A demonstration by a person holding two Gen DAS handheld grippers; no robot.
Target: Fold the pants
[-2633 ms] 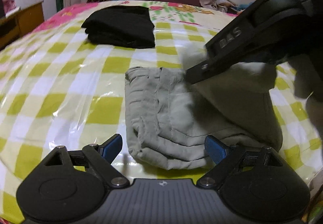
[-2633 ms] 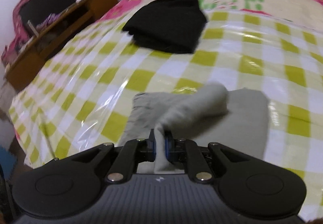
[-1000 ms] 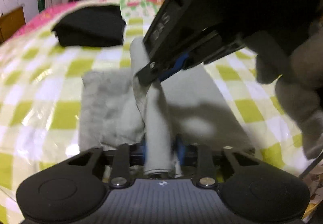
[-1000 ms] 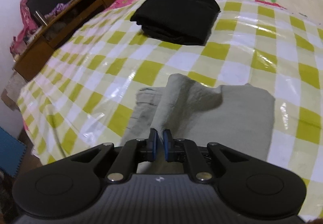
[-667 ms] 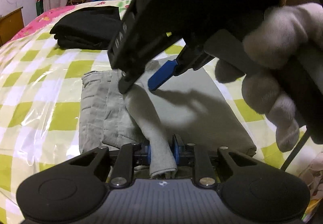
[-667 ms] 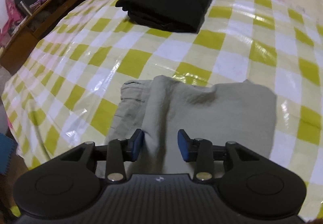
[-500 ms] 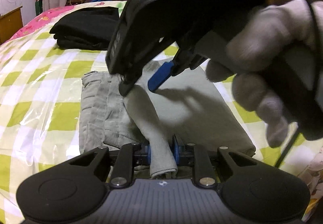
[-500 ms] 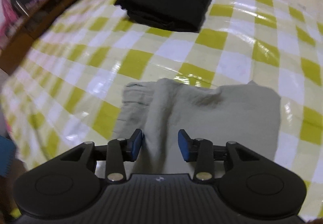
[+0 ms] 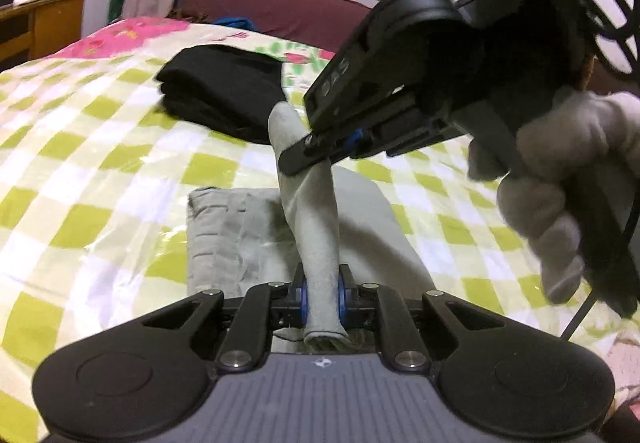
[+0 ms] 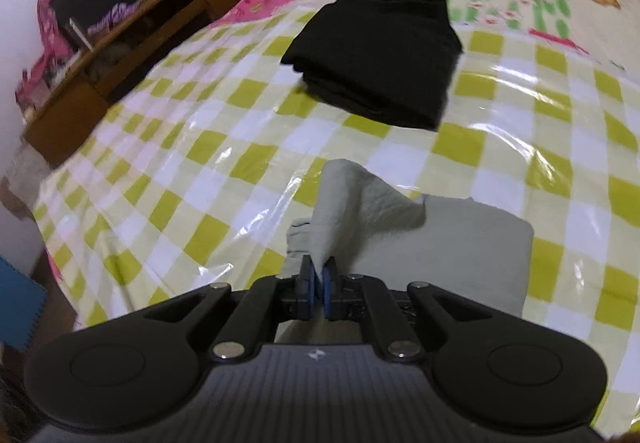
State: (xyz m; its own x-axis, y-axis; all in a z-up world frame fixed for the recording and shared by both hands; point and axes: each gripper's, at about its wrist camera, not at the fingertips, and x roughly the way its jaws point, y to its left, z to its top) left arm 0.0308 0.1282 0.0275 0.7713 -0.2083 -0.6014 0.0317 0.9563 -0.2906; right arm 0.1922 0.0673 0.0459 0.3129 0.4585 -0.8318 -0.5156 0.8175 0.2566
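The grey-green pants [image 9: 360,219] lie folded on the checked bed cover, also in the right wrist view [image 10: 472,243]. My left gripper [image 9: 322,293] is shut on the near edge of the top layer and lifts it into a ridge. My right gripper [image 9: 320,147] is shut on the far end of the same ridge, held by a gloved hand [image 9: 560,179]. In the right wrist view that gripper [image 10: 318,281] pinches a raised grey fold between its blue pads.
A folded black garment [image 9: 224,87] lies farther back on the bed [image 10: 500,115], also in the right wrist view [image 10: 384,51]. A wooden desk [image 10: 132,43] stands off the bed's left side. A dark red headboard [image 9: 280,11] and window are behind.
My right gripper, open around the fold half a second ago, has shut on it. Both grippers have lifted the top layer higher, and the ridge now stands taller.
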